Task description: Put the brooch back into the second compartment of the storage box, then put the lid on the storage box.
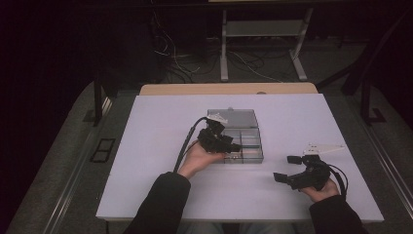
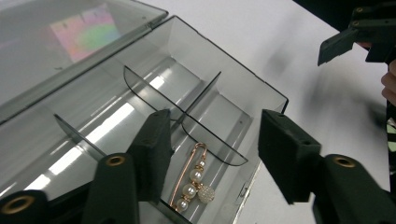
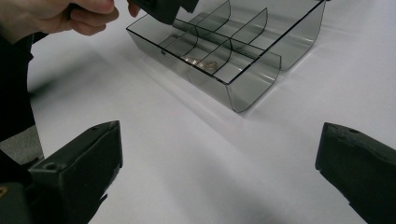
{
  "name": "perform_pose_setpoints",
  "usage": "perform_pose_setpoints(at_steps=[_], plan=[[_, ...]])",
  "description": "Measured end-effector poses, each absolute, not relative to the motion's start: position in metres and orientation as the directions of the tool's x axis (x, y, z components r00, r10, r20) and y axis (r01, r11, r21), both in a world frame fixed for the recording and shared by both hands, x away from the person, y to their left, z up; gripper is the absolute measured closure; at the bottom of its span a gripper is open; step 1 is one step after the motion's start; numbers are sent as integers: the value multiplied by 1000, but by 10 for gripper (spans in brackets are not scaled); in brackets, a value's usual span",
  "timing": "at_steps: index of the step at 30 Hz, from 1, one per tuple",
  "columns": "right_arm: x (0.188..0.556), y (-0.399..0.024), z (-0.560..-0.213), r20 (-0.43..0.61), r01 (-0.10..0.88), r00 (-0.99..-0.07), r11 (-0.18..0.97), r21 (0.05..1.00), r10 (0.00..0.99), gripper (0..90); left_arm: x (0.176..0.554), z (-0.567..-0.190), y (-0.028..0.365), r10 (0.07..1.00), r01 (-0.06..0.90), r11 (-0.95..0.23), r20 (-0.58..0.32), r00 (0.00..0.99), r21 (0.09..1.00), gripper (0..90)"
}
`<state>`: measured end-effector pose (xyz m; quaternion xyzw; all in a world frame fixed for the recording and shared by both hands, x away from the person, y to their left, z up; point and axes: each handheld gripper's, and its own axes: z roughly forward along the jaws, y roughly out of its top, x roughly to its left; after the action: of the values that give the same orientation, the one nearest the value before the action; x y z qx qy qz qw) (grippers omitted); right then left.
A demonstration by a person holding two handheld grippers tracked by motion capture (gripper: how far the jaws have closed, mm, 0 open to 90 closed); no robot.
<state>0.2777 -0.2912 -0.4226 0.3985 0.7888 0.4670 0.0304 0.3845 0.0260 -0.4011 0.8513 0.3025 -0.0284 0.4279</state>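
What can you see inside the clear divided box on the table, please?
In the clear box, a gold pin with pearl beads lies in the compartment below the left gripper, whose jaws are open. The other visible compartments look empty; the jaws hide part of the floor.

white table top (image 1: 160,146), wooden edge strip behind it (image 1: 229,88); metal desk legs (image 1: 224,48), loose cables on the floor (image 1: 175,58)

Smoky grey see-through compartment box (image 2: 243,88), lid (image 2: 70,42) throwing rainbow sheen, pink to green. Brooch pin (image 2: 192,179) inside: rose-gold bar, white pearls, one sparkly pale bead. Table (image 1: 160,146) plain white, tan wood edge at far side. Left hand-held gripper (image 2: 212,154) and right hand-held gripper (image 3: 219,172) black, brass-coloured rivets. Sleeves (image 1: 163,204) black.
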Motion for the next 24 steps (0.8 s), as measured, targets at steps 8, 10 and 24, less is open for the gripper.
perform_pose_setpoints(at_steps=[8,10,24], plan=[[284,-286,-419,313,603,-688,275,749,655,4,384,-389,41,484,531,-399,-320,814,748,275],[286,-284,-417,309,600,-692,280,749,653,4,386,-386,44,481,541,-390,-336,810,746,229],[309,-274,-391,282,570,-713,295,767,642,4,392,-376,64,538,566,-378,-324,778,733,0]])
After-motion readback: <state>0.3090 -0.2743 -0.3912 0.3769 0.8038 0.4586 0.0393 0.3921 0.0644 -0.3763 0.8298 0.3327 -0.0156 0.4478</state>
